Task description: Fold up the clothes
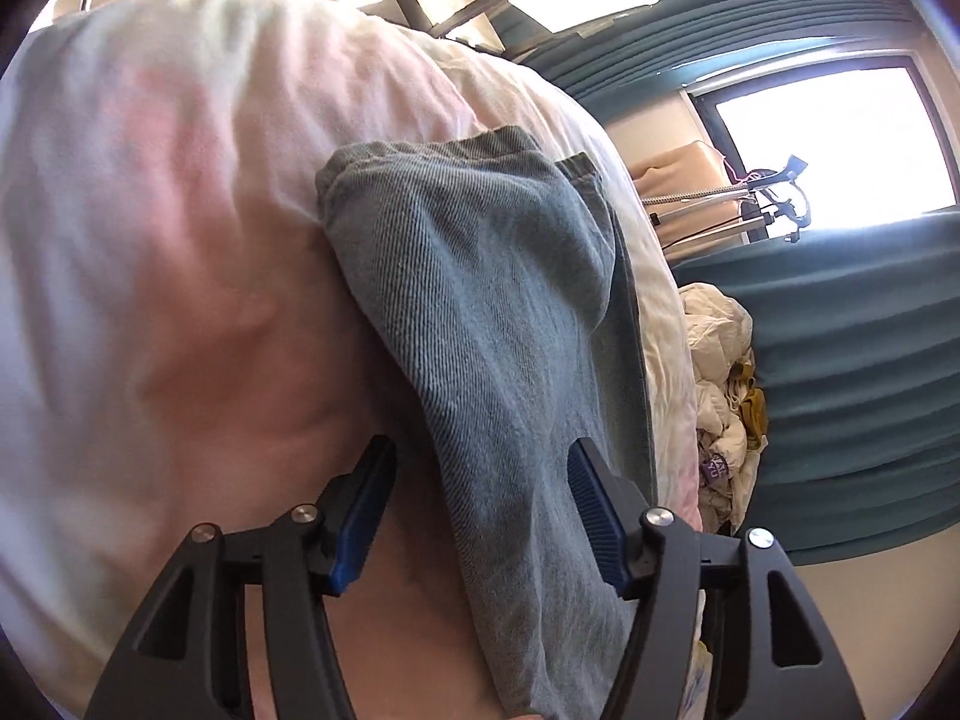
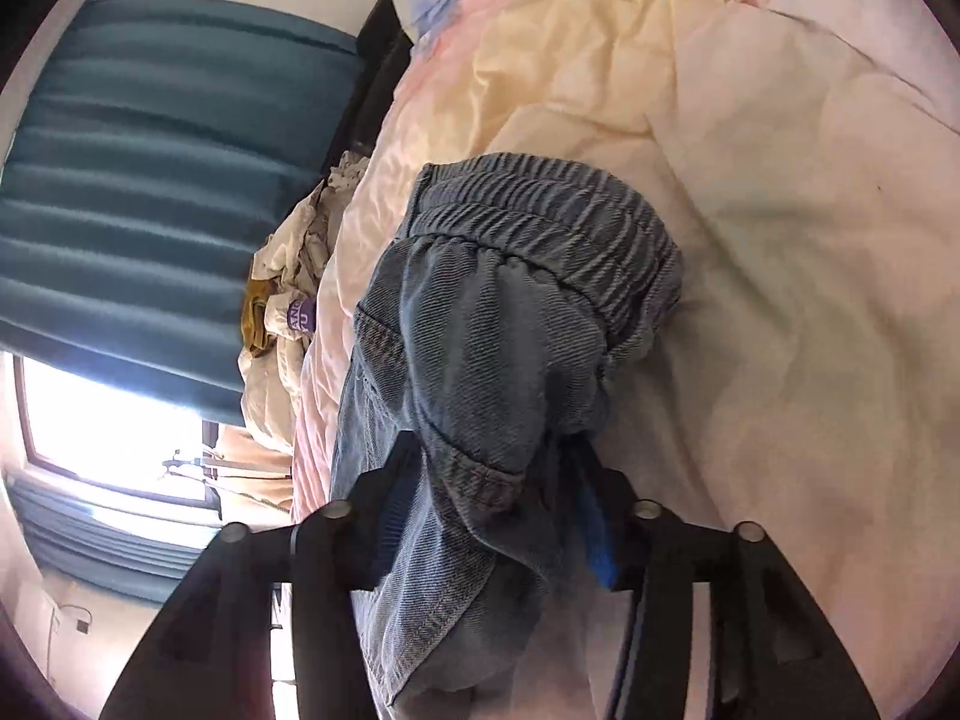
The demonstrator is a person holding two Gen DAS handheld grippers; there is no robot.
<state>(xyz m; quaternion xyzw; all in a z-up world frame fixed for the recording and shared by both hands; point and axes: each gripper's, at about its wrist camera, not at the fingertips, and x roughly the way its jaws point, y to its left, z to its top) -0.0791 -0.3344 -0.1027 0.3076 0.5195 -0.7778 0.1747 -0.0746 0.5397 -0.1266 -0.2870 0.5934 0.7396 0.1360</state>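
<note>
From here I can't see whether my right tongs (image 2: 489, 516) actually pinch the jeans (image 2: 492, 372); bunched denim covers both pads. Below my left tongs (image 1: 480, 516), the frame edge cuts the denim off.

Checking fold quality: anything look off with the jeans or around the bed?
The jeans are bunched, waistband crumpled rather than flat, with fabric wadded between the right hand-held gripper fingers. A loose heap of clothes sits at the bed's edge. No damage visible.

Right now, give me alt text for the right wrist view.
The right hand-held gripper has bunched denim shorts between its fingers, waistband away from the camera, over a pale duvet. Teal curtains hang at left.
</note>
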